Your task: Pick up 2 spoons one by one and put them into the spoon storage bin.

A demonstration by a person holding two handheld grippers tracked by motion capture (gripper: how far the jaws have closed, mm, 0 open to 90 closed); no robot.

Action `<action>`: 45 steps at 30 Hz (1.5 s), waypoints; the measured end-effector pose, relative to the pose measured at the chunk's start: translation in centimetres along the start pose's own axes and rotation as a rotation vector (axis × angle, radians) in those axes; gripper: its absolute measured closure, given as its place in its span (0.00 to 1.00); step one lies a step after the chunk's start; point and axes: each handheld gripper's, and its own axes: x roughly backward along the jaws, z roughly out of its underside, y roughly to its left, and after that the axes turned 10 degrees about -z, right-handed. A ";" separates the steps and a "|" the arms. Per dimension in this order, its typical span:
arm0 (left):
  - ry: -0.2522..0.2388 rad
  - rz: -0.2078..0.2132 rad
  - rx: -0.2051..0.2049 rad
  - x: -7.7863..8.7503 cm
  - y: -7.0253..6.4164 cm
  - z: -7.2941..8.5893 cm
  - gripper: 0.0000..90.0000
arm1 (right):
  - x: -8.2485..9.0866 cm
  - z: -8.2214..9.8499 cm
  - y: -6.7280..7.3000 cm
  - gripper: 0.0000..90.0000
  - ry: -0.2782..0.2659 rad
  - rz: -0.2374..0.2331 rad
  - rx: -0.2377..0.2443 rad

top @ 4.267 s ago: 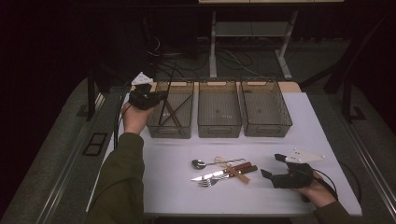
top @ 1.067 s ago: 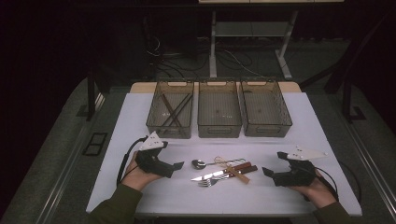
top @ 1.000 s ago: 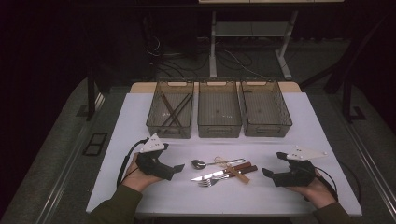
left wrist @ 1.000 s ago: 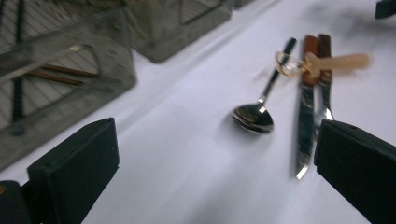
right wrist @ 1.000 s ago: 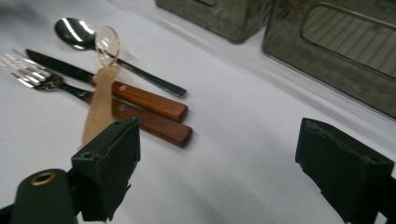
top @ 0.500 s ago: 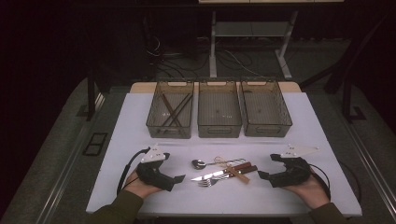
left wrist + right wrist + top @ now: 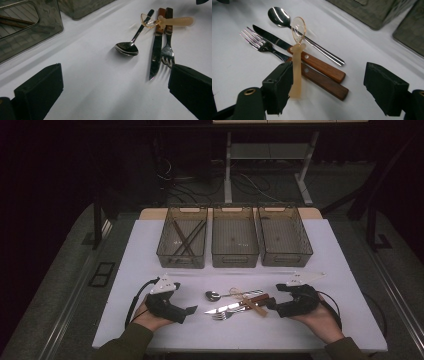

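A steel spoon (image 7: 215, 296), a wooden-handled knife (image 7: 235, 306), a wooden-handled fork (image 7: 223, 315) and a translucent plastic spoon (image 7: 297, 67) lie together at the table's front centre. My right gripper (image 7: 275, 296) is at their handle ends, open. Its jaws have just been closing, and the wooden handles (image 7: 322, 66) and the plastic spoon lie between them, though the pads press on nothing. Left of the pile, my left gripper (image 7: 187, 306) is low over the white table and open. Nothing is between its jaws, and the fork (image 7: 168, 50) tines lie just ahead of its right jaw.
Three grey see-through bins stand in a row at the back. The left bin (image 7: 182, 237) holds dark chopsticks (image 7: 15, 22); the middle bin (image 7: 235, 237) and right bin (image 7: 284, 237) look empty. Bare white table (image 7: 150, 255) lies between bins and cutlery.
My right gripper has moved left up to the cutlery handles. The left gripper has drifted only slightly toward the table's front edge. The cutlery has not moved.
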 end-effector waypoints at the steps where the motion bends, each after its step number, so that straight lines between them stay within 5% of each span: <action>1: 0.000 -0.002 0.003 0.0 0.0 0.0 0.00 | -0.2 -0.2 0.1 0.27 0.002 -0.005 0.004; 24: 0.007 0.020 -0.026 -0.2 -0.4 0.0 0.00 | -3.6 -1.7 1.6 0.64 0.098 -0.096 0.058; 45: 0.010 0.025 -0.036 -0.2 -0.5 0.0 0.00 | -3.7 -0.3 2.3 0.75 0.166 -0.081 0.090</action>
